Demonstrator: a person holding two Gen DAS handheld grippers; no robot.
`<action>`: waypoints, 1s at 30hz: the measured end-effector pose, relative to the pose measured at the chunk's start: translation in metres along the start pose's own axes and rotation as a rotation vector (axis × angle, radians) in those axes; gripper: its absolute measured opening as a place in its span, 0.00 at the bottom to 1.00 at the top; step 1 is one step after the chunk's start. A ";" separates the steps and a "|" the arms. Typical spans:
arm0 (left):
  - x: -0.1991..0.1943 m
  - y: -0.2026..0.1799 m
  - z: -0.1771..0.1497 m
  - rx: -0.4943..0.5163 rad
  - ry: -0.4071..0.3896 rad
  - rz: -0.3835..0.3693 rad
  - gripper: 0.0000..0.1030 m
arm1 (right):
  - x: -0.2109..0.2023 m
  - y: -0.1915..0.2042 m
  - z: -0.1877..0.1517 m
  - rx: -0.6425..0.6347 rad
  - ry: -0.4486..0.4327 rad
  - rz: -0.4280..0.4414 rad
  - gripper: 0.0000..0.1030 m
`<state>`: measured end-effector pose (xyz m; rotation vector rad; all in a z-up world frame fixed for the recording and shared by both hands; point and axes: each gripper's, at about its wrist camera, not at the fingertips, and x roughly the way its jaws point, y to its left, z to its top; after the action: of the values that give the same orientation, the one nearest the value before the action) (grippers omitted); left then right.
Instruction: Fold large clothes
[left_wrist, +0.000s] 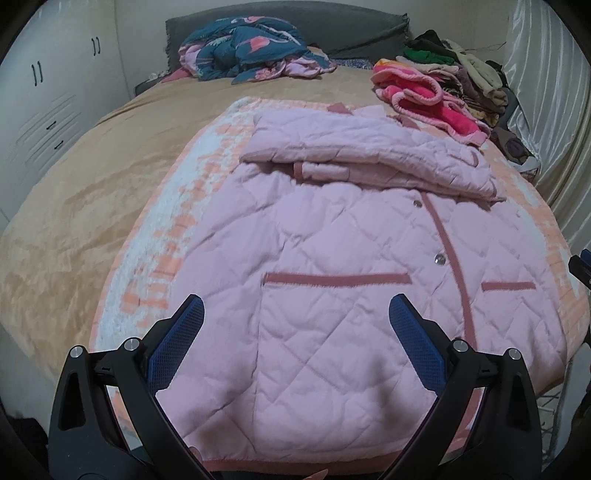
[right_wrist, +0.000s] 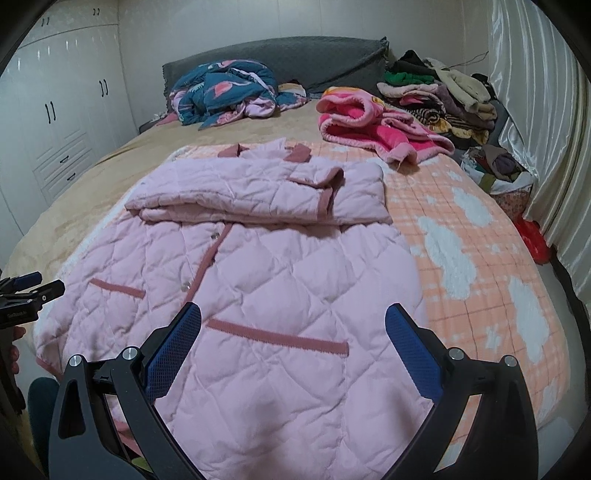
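1. A pink quilted jacket lies face up on a peach checked blanket across the bed, its sleeves already folded over the chest in a flat band near the collar

2. The step in hand looks to be the hem fold: it would go best with each gripper pinching a bottom corner of the jacket, both lifting together and carrying the hem evenly up to the collar, so the quilted body doubles without dragging the folded sleeves askew

3. The left gripper hovers over the left pocket trim with its jaws spread wide, holding nothing; whether the pads brush the fabric cannot be told

4. The right gripper hangs above the right pocket, equally wide open and empty

5. A bright pink fleece, a pile of folded clothes and a teal duvet sit well apart near the headboard
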<state>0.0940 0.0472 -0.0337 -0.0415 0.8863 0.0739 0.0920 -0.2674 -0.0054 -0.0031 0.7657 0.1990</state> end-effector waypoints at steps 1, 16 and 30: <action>0.002 0.001 -0.002 -0.003 0.005 0.002 0.91 | 0.001 -0.002 -0.002 0.002 0.007 -0.001 0.96; 0.021 0.033 -0.031 -0.037 0.058 0.059 0.91 | 0.014 -0.034 -0.040 0.026 0.101 -0.068 0.96; 0.045 0.077 -0.067 -0.087 0.145 0.068 0.91 | 0.017 -0.065 -0.072 0.054 0.181 -0.120 0.96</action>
<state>0.0639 0.1213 -0.1111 -0.0993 1.0288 0.1747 0.0661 -0.3339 -0.0734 -0.0162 0.9484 0.0639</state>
